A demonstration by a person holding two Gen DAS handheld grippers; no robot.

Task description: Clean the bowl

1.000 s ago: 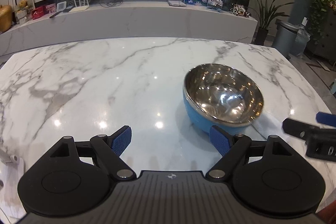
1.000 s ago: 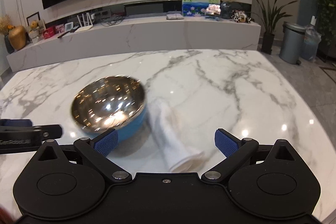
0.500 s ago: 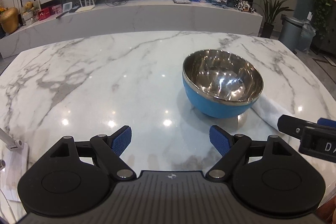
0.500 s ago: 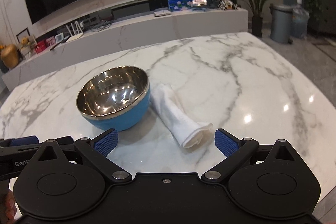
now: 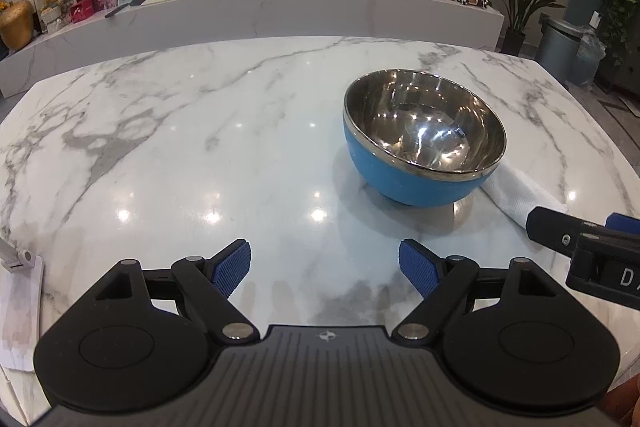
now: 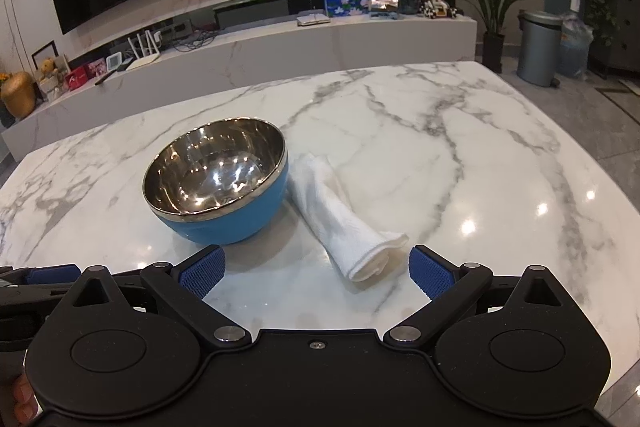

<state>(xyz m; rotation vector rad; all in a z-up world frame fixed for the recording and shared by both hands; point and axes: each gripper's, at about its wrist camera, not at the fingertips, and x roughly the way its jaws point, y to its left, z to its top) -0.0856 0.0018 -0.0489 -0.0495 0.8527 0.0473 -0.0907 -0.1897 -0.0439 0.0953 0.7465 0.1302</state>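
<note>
Both grippers (image 5: 325, 269) (image 6: 316, 273) backed off; bowl (image 6: 218, 187) upright.

My left camera looks across the table (image 5: 200, 131) with the bowl (image 5: 420, 147) ahead-right; my right sits beside it, nearer the cloth (image 6: 344, 223). Both share bowl and cloth.

The left gripper (image 5: 325, 269) hovered level with its jaws spread wide and nothing between them. The right gripper (image 6: 316, 273) was likewise wide apart and empty, just beside it.
</note>
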